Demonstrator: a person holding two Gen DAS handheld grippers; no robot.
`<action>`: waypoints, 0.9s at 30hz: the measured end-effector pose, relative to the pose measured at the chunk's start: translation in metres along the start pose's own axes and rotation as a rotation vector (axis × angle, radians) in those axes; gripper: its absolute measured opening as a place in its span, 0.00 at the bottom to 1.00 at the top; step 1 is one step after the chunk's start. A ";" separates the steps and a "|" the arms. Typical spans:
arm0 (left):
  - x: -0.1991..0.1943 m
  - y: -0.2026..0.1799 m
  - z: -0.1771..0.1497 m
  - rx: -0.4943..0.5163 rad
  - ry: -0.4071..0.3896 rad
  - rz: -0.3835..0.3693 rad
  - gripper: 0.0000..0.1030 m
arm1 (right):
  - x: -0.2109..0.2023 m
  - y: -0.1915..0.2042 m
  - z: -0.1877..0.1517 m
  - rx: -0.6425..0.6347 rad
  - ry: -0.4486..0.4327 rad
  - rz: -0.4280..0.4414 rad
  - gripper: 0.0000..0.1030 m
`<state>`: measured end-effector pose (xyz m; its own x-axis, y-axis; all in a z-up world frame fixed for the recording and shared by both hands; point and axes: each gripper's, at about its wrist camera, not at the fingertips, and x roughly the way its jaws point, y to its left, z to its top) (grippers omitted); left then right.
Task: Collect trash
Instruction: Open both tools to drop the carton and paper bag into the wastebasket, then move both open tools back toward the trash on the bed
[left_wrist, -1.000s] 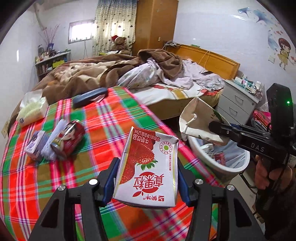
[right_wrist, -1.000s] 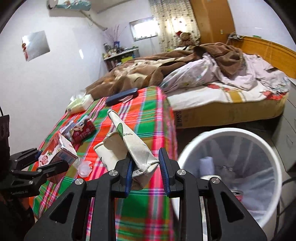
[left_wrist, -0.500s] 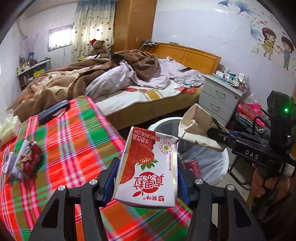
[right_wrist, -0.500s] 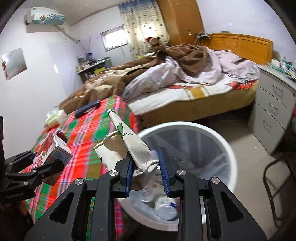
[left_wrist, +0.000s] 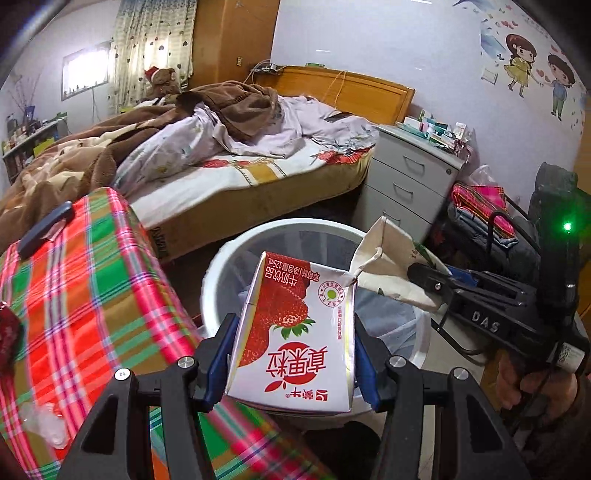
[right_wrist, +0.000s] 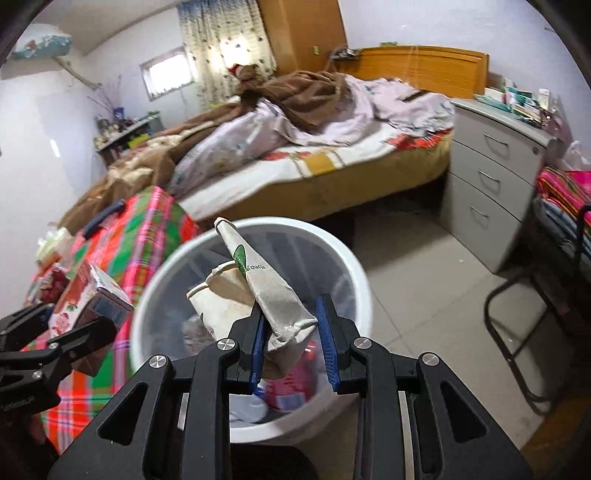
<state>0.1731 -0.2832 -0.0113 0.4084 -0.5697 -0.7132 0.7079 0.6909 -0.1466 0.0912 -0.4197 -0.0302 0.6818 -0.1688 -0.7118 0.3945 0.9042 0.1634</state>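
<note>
Your left gripper (left_wrist: 291, 363) is black with blue finger pads (left_wrist: 218, 356) and silver screws at its joints. Your right gripper (right_wrist: 291, 341) matches it; from the left view, at 3 o'clock, its side bears white "DAS" lettering, a green light glows on its black housing, and your bare hand (left_wrist: 535, 384) shows skin.

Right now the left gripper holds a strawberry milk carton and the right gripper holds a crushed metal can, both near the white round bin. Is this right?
Not quite. The right gripper holds a crumpled paper cup, not a can, as the right wrist view shows. The left gripper does hold the strawberry milk carton near the white round bin.
</note>
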 end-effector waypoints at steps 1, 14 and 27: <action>0.003 -0.003 0.000 0.006 0.000 0.003 0.55 | 0.001 -0.002 -0.001 0.002 0.002 0.000 0.27; 0.004 -0.003 0.000 -0.001 -0.018 0.008 0.66 | 0.006 -0.009 -0.005 0.012 0.027 -0.001 0.40; -0.028 0.011 -0.008 -0.035 -0.056 0.041 0.66 | -0.006 0.003 -0.004 0.005 -0.011 0.028 0.54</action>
<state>0.1650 -0.2557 0.0009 0.4695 -0.5637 -0.6795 0.6693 0.7292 -0.1426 0.0863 -0.4144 -0.0279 0.6995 -0.1473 -0.6993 0.3780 0.9067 0.1871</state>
